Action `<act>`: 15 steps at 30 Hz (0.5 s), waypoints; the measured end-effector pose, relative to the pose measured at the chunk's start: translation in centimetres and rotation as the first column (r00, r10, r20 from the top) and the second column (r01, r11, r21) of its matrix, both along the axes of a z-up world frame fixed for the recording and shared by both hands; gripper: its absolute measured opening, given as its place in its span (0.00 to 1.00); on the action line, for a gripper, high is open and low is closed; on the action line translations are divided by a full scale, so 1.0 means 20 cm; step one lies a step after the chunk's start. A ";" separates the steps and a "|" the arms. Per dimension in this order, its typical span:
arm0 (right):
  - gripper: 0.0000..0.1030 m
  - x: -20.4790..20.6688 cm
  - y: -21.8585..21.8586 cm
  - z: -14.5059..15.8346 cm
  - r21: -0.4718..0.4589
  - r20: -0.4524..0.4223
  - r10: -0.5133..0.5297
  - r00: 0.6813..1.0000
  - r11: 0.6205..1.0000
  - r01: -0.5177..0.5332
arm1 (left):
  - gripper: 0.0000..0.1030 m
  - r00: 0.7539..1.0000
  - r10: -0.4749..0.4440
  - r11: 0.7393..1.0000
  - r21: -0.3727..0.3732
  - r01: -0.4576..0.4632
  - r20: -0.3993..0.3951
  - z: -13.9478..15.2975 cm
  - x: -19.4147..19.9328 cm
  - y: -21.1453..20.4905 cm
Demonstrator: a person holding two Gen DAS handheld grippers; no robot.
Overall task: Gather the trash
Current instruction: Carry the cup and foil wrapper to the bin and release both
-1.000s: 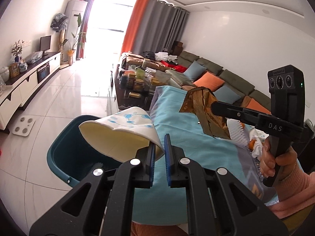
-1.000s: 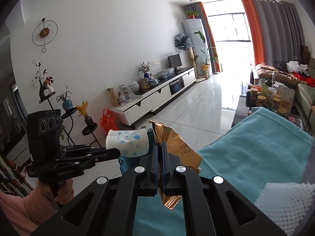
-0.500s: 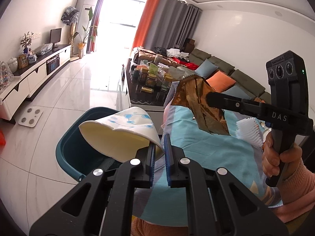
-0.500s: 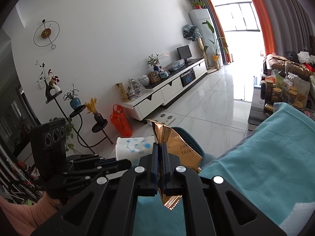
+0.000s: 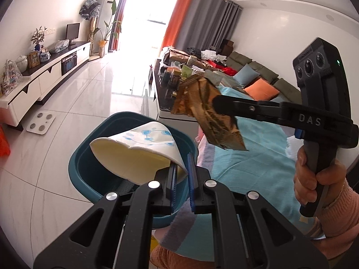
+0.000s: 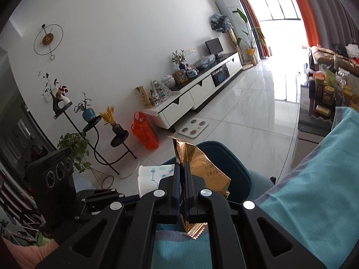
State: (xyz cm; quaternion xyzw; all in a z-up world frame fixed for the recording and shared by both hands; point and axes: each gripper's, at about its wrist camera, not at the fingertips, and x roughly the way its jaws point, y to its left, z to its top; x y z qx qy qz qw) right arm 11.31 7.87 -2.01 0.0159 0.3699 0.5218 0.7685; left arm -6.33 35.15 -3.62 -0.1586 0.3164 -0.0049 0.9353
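Note:
My left gripper (image 5: 181, 163) is shut on the rim of a crushed white paper cup (image 5: 139, 154) with blue dots, held over the teal bin (image 5: 83, 165) on the floor. My right gripper (image 6: 182, 168) is shut on a gold foil snack wrapper (image 6: 202, 168), held above the bin (image 6: 224, 154) near its rim. In the left wrist view the right gripper (image 5: 215, 105) holds the wrapper (image 5: 206, 114) up right of the cup. The cup (image 6: 154, 174) and the left gripper (image 6: 125, 198) show at left in the right wrist view.
A table with a teal cloth (image 5: 246, 168) stands right of the bin. A cluttered coffee table (image 5: 175, 78) and a sofa (image 5: 264, 83) lie beyond. A white TV cabinet (image 6: 197, 89), a scale (image 6: 193, 127), an orange bag (image 6: 143, 132) and plant stands (image 6: 94, 125) line the wall.
Both grippers have swung left from over the teal cloth toward the bin, carrying cup and wrapper. The bin now lies directly under the cup.

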 end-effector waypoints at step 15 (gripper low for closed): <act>0.04 0.12 0.19 -0.18 -0.150 -0.086 -0.029 0.996 0.989 0.015 | 0.09 0.996 0.022 0.999 -0.042 -0.026 -0.091 -0.17 0.29 -0.04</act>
